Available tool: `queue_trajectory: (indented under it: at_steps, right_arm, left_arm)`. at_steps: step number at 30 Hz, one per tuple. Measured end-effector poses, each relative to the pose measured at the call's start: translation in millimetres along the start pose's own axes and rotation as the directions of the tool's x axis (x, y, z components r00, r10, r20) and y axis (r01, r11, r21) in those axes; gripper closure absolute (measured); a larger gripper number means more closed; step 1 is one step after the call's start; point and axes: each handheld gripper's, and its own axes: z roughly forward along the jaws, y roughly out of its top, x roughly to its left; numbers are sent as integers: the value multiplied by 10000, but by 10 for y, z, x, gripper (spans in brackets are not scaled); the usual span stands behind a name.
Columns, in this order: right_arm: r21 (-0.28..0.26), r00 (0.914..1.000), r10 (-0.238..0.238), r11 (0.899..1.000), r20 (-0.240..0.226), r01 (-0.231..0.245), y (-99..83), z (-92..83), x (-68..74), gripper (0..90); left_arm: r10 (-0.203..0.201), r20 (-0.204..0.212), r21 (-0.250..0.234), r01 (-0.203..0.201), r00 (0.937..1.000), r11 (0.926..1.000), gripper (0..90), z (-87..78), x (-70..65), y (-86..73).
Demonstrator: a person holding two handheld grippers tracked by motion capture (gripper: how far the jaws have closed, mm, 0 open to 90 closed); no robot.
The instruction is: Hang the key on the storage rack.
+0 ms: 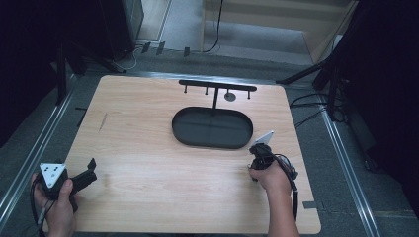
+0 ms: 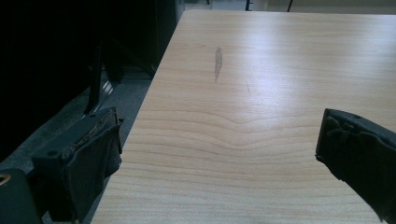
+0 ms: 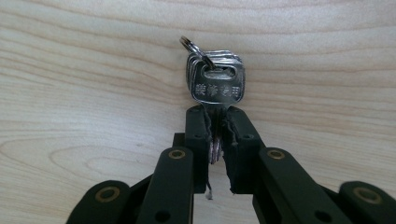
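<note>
A bunch of silver keys (image 3: 215, 81) on a small ring (image 3: 192, 46) sticks out past the tips of my right gripper (image 3: 215, 112), which is shut on the key blades. The keys hang just above the wooden table. In the high view my right gripper (image 1: 259, 150) points down, just off the right end of a black oval tray (image 1: 197, 129). From the tray rises a post with a black crossbar (image 1: 217, 85) that carries short pegs. My left gripper (image 1: 91, 170) rests at the table's near left corner, open with nothing in it; its two pads (image 2: 79, 163) stand wide apart.
The wooden table (image 1: 148, 168) has a dark smear (image 2: 218, 60) near its left edge. A small grey disc (image 1: 230, 96) lies behind the tray. Tripod legs and cables (image 1: 306, 101) stand on the floor to the right; metal rails run along both sides.
</note>
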Motion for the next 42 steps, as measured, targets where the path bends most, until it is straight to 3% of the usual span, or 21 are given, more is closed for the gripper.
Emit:
queue_trajectory:
  at_steps: [5,6,9,10,13,16,18,19,20,21,22,23,27,30,31,32,35,36,39,40,42]
  right_arm:
    - [9,9994,-248,9997,261,247,-5,1,39,818]
    - [35,9976,-621,9981,297,620,0,-1,39,822]
    - [48,9968,-780,9969,149,779,4,-1,15,824]
    - [131,9928,-1200,9927,47,1200,10,-3,-2,825]
    - [328,9895,-1424,9894,239,1416,22,-6,5,825]
    - [592,9670,-2450,9687,701,2411,43,-17,43,825]
    - [643,9324,-3497,9364,913,3449,53,-95,90,825]
    - [643,9324,-3497,9364,913,3449,53,-95,90,825]
    - [636,9066,-4098,9120,1006,4052,58,-187,95,825]
    - [636,9066,-4098,9120,1006,4052,58,-187,95,825]
    - [595,8849,-4563,8897,932,4526,55,-283,112,825]
    - [595,8849,-4563,8897,932,4526,55,-283,112,825]
    - [468,8617,-5005,8657,830,4983,69,-478,131,825]
    - [311,8462,-5233,8517,999,5231,93,-643,133,825]
    - [311,8462,-5233,8517,999,5231,93,-643,133,825]
    - [284,8406,-5278,8484,1217,5286,117,-746,123,825]
    - [167,8424,-5197,8522,1422,5229,151,-870,108,825]
    - [102,8381,-5242,8486,1511,5289,170,-917,98,825]
    - [29,8446,-5075,8574,1707,5147,213,-1032,87,825]
    - [37,8540,-4850,8699,1881,4932,248,-1121,90,825]
    - [14,8513,-4866,8683,1963,4960,269,-1163,90,825]
  left_arm:
    - [-4,1,21,4,10000,10000,6,1,0,1]
    - [-12,29,12,12,10000,10000,7,3,0,2]
    - [16,61,25,-16,10000,10000,6,7,-1,4]
    - [-4,73,15,4,10000,10000,6,6,2,4]
    - [-88,74,1,88,9999,10000,6,9,10,3]
    - [-143,86,0,143,9999,9999,6,12,19,5]
    - [-180,96,24,180,9998,9998,7,14,27,7]
    - [-206,101,42,206,9997,9998,7,14,32,7]
    - [-250,120,25,249,9996,9997,6,15,34,7]
    - [-257,130,33,256,9996,9997,6,14,36,7]
    - [-285,143,19,285,9995,9996,7,13,39,7]
    - [-285,143,19,285,9995,9996,7,13,39,7]
    - [-327,149,28,327,9994,9995,6,11,47,6]
    - [-366,140,39,365,9992,9993,6,11,49,7]
    - [-366,140,39,365,9992,9993,7,11,49,7]
    - [-363,138,45,363,9992,9993,7,12,49,7]
    - [-371,129,48,371,9992,9993,7,13,49,7]
    - [-369,129,43,369,9992,9993,6,13,49,6]
    - [-371,126,48,371,9992,9993,6,13,49,7]
    - [-371,118,42,371,9992,9993,6,13,49,6]
    - [-392,82,36,392,9992,9992,6,14,48,7]
